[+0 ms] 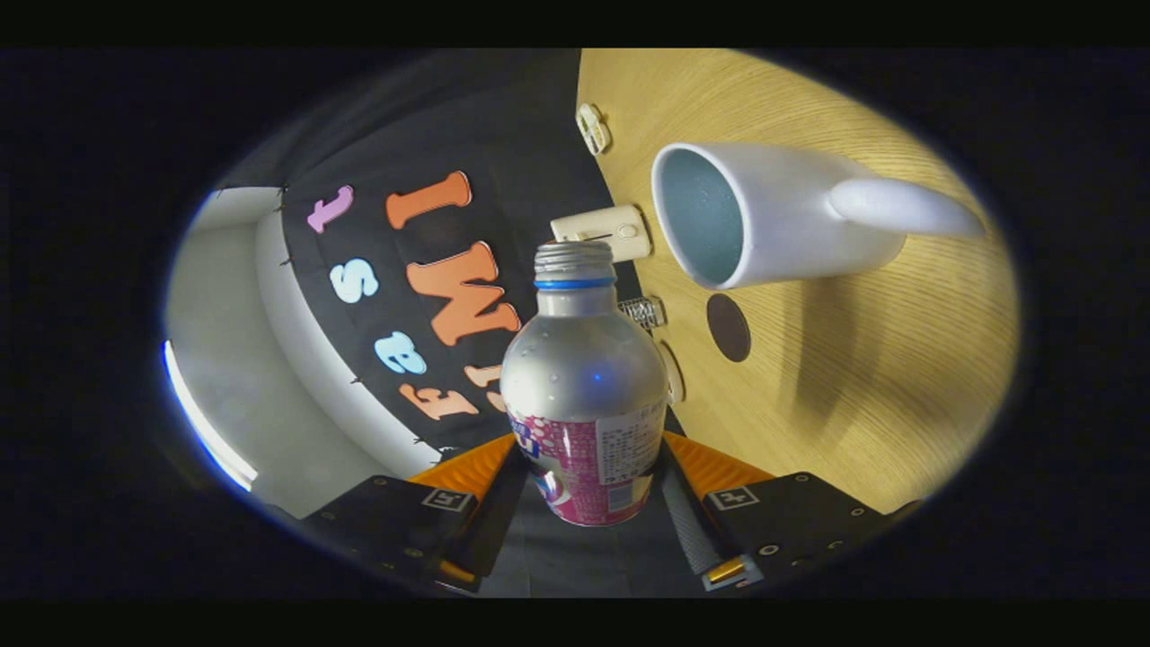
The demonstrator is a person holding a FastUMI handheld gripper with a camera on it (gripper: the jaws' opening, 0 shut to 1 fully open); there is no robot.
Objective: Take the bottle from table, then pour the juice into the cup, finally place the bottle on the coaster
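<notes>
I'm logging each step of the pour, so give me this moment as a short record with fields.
gripper: shut on the bottle
bottle: silver, held between the fingers, neck pointing ahead, no cap on it
cup: white, empty inside, beyond the bottle's mouth on the table
coaster: dark disc on the table beside the cup
pour: no juice seen leaving the bottle

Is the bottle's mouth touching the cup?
Apart. The gripper view shows table between the bottle mouth and the cup rim; the claw grips the bottle.
</notes>
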